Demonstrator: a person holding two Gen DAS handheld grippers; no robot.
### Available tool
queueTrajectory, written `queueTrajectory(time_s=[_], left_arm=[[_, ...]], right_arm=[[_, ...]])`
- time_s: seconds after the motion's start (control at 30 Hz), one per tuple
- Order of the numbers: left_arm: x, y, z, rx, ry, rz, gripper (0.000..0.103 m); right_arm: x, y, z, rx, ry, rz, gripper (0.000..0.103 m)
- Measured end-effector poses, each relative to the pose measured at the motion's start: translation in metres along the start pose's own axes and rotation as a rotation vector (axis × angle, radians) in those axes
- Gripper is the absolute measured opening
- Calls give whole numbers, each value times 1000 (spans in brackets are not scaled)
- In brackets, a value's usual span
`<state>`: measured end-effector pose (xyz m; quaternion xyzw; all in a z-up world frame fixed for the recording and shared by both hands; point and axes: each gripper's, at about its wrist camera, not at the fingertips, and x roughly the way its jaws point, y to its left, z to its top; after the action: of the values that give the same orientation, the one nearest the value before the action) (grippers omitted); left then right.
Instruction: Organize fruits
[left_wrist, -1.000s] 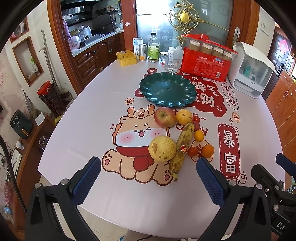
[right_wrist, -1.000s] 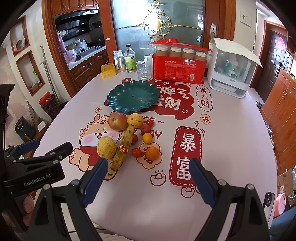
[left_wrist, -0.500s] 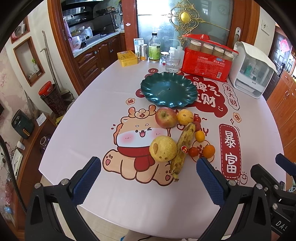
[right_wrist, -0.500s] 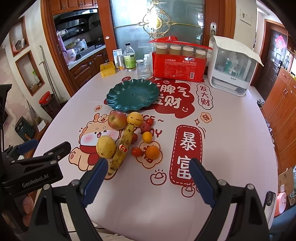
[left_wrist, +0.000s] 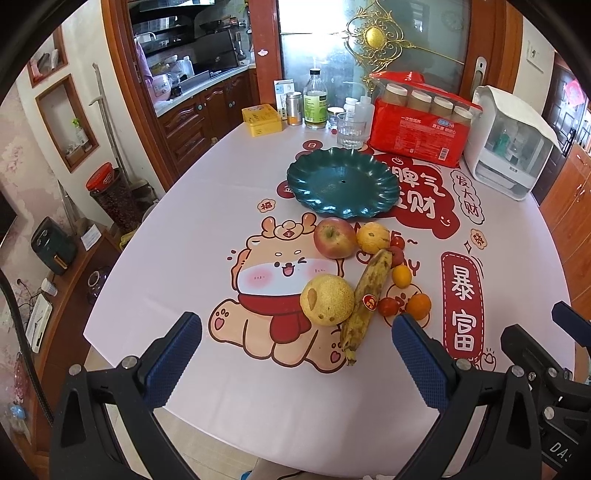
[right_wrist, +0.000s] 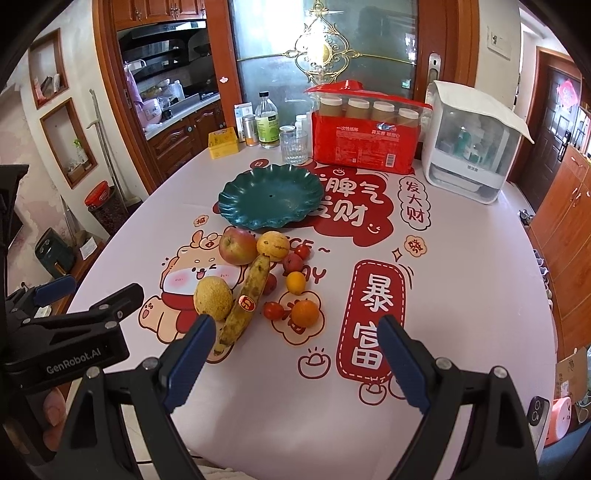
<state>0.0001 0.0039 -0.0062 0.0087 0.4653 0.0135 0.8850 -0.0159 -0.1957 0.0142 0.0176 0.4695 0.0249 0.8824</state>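
I held both grippers side by side at the near edge, pointing forward. The left gripper (left_wrist: 297, 354) had its blue-padded fingers (left_wrist: 173, 354) spread wide, gripping nothing. The right gripper (right_wrist: 297, 354) was likewise spread wide, gripping nothing.

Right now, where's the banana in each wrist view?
Left wrist: banana lower centre-right, lying between the pear and the cherry tomato.
Right wrist: banana lower centre-left, just beyond the right gripper's left fingertip.
Shared landmark: green scalloped plate, beyond the fruit in both views.
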Motion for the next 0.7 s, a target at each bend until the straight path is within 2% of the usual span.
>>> queueTrajectory(time_s=[0.7], left_arm=[[-5, -15, -7, 23, -7, 10, 102]], right_arm=[[1, -5, -2, -3, 6, 21, 89]])
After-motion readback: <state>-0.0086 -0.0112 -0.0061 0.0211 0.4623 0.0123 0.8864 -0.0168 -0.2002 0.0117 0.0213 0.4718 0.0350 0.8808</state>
